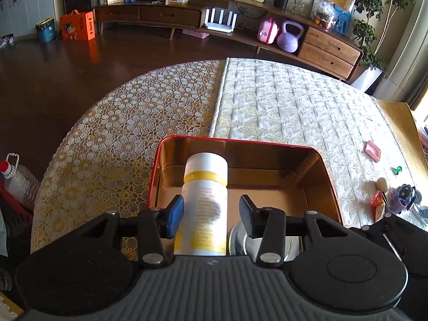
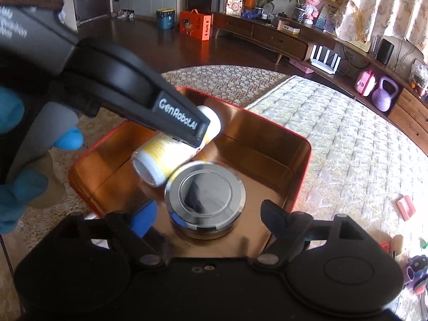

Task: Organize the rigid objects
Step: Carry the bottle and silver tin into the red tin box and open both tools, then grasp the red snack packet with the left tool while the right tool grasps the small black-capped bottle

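In my left wrist view, my left fingers (image 1: 211, 215) sit apart around the white bottle (image 1: 204, 203) at lower centre over the red tin (image 1: 325, 176); unsupported, it could roll. In my right wrist view, my right fingers (image 2: 211, 218) gape empty around the round silver tin (image 2: 204, 187); the bottle (image 2: 171, 155) touches it and could knock it.

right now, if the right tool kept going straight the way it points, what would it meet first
Probably the round metal tin lying between the open fingers of the right tool, inside the red box; the white bottle lies just beyond. Depth is uncertain.
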